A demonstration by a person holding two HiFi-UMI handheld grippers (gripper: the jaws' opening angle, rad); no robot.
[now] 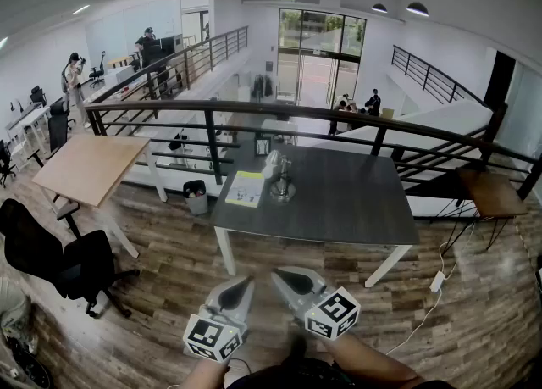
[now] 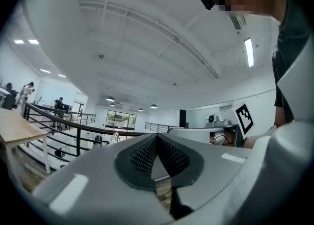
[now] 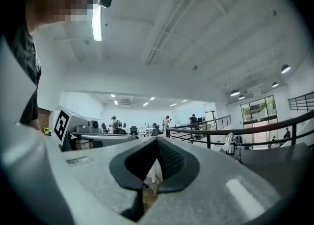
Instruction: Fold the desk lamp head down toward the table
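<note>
Your left gripper (image 1: pixel 243 286) and right gripper (image 1: pixel 286 277) are both pinched shut on nothing, well short of the desk (image 1: pixel 356 201). The desk lamp (image 1: pixel 279 177) stands toward its far-left corner, just beside a paper (image 1: pixel 246 189). Push the head without steadying the base and the lamp will likely tip or skid.

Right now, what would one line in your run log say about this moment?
phase: approach, lamp not reached | left gripper: shut, empty | right gripper: shut, empty | desk lamp: on table, untouched | grippers: short of table
</note>
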